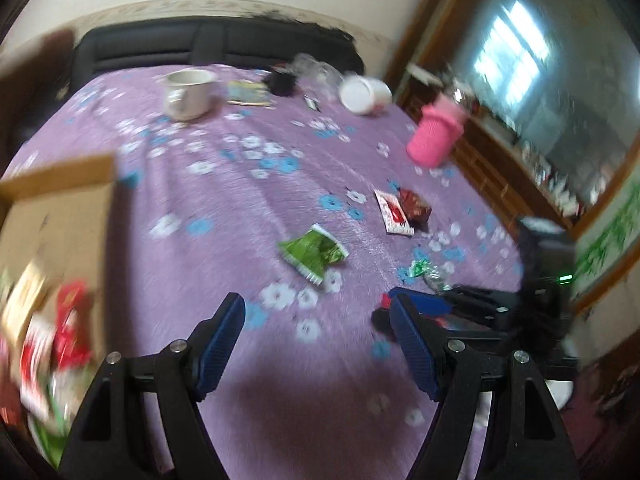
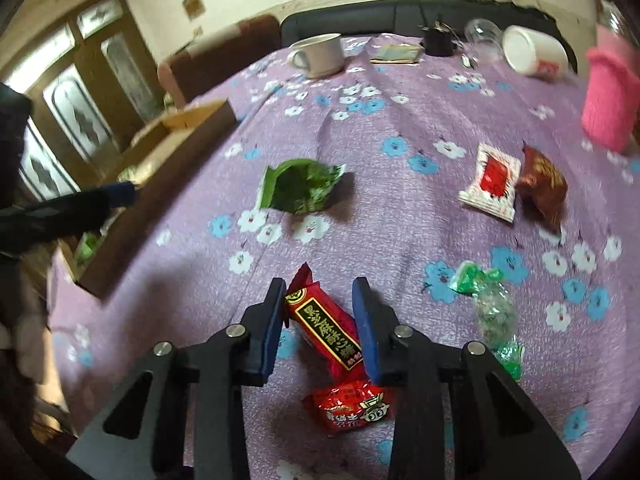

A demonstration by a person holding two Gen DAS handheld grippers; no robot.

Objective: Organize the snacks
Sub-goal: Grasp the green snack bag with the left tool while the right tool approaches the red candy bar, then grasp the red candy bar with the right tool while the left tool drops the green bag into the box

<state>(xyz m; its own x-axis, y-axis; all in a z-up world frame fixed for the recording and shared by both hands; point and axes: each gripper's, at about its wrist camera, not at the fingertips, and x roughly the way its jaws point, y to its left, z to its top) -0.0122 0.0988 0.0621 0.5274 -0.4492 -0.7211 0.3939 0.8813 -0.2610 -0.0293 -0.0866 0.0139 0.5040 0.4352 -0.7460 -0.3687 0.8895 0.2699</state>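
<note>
My left gripper (image 1: 316, 312) is open and empty above the purple flowered tablecloth (image 1: 224, 208), beside a cardboard box (image 1: 60, 216) at the left that holds several snack packets (image 1: 60, 332). My right gripper (image 2: 320, 300) is open, its fingers on either side of a long red snack packet (image 2: 324, 328) lying on the cloth. A second red packet (image 2: 348, 404) lies just below it. A green packet (image 2: 300, 184), a white-and-red packet (image 2: 492, 184), a brown packet (image 2: 544, 188) and a green-and-clear candy wrapper (image 2: 492, 312) lie scattered. The right gripper also shows in the left wrist view (image 1: 424, 304).
At the table's far side stand a white mug (image 2: 320, 56), a flat packet (image 2: 396, 54), a black pot (image 2: 438, 42), a clear cup (image 2: 482, 38), a tipped white jar (image 2: 532, 54) and a pink cup (image 2: 608, 108). A black sofa back (image 1: 208, 44) is behind.
</note>
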